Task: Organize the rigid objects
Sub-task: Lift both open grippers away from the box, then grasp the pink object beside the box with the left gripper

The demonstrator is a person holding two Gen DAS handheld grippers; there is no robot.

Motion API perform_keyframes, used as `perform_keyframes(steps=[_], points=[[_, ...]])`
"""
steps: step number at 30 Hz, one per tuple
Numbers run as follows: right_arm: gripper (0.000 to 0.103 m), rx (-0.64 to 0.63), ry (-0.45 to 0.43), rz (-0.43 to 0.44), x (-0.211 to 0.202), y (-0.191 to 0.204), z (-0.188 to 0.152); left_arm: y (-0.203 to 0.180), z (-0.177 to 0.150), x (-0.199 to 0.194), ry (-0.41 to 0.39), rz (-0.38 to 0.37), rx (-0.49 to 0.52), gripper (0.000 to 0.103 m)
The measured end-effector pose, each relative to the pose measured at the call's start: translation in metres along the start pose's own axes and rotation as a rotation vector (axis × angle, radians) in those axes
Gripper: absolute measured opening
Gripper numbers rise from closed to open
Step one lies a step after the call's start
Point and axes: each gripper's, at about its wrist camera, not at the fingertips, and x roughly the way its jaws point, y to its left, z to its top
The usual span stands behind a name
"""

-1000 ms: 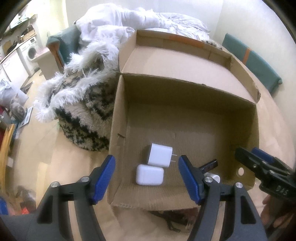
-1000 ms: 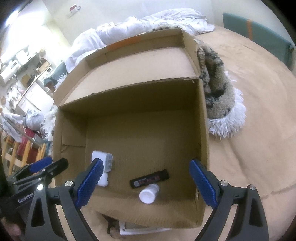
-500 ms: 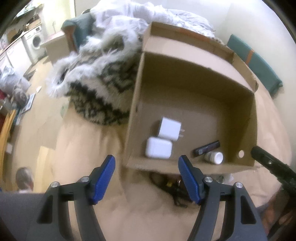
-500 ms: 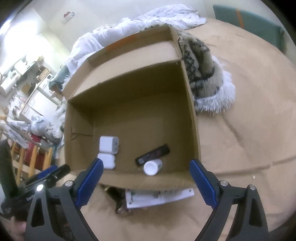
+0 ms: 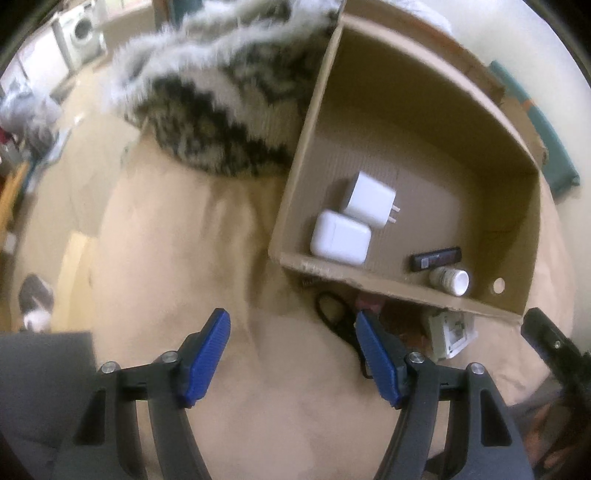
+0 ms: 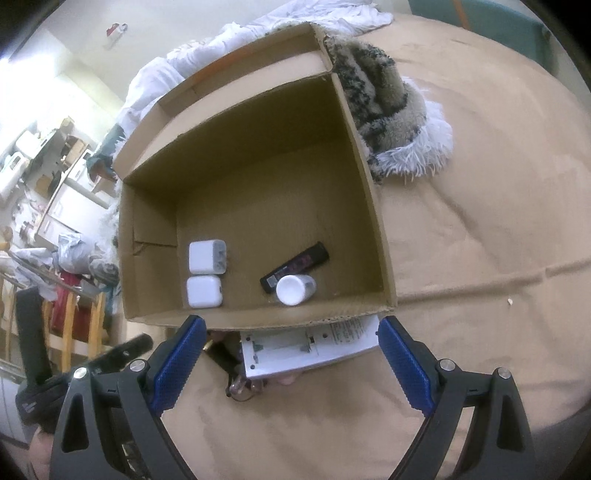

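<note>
An open cardboard box sits on the tan bed cover. Inside lie a white plug charger, a white earbud case, a black stick-shaped device and a small white bottle. In front of the box lie black scissors and a white flat device. My left gripper hangs open over the cover, its right pad by the scissors. My right gripper is open above the white device.
A fluffy black-and-white patterned throw leans against the box's side. White bedding is piled behind the box. A washing machine and cluttered furniture stand far left. A pair of glasses lies near the white device.
Both grippers pulled back out of the box toward its near side and tipped downward. The box now sits farther away, and the scissors and white device in front of it came into view.
</note>
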Motion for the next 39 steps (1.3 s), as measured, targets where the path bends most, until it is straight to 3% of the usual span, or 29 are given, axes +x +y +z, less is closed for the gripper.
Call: perform_keyframes(steps=[4, 7, 10, 12, 13, 16, 21, 27, 39], points=[[0.100, 0.009, 0.012, 0.000, 0.004, 0.000, 0.001, 0.000, 0.001, 0.013, 0.035, -0.018, -0.014, 0.068], [0.100, 0.015, 0.046, -0.024, 0.012, -0.002, 0.000, -0.013, -0.003, 0.021, 0.031, -0.022, 0.035, 0.066], [0.100, 0.052, 0.077, -0.010, 0.017, -0.008, 0.000, -0.037, -0.005, 0.034, 0.041, -0.037, 0.135, 0.050], [0.100, 0.075, 0.085, -0.004, 0.018, -0.012, 0.001, -0.051, -0.005, 0.048, 0.068, -0.058, 0.202, 0.033], [0.100, 0.086, 0.090, -0.001, 0.018, -0.014, 0.001, -0.056, -0.005, 0.053, 0.071, -0.050, 0.227, 0.032], [0.100, 0.130, 0.103, 0.027, 0.018, -0.022, 0.001, -0.064, -0.004, 0.061, 0.051, -0.017, 0.262, 0.032], [0.100, 0.171, 0.106, 0.068, 0.016, -0.027, 0.003, -0.079, 0.000, 0.079, 0.062, -0.021, 0.325, 0.031], [0.100, 0.174, 0.114, 0.074, 0.017, -0.027, 0.003, -0.089, 0.003, 0.088, 0.052, -0.054, 0.368, 0.023], [0.100, 0.162, 0.128, 0.060, 0.021, -0.026, 0.001, -0.083, -0.015, 0.035, 0.027, -0.044, 0.402, 0.023]])
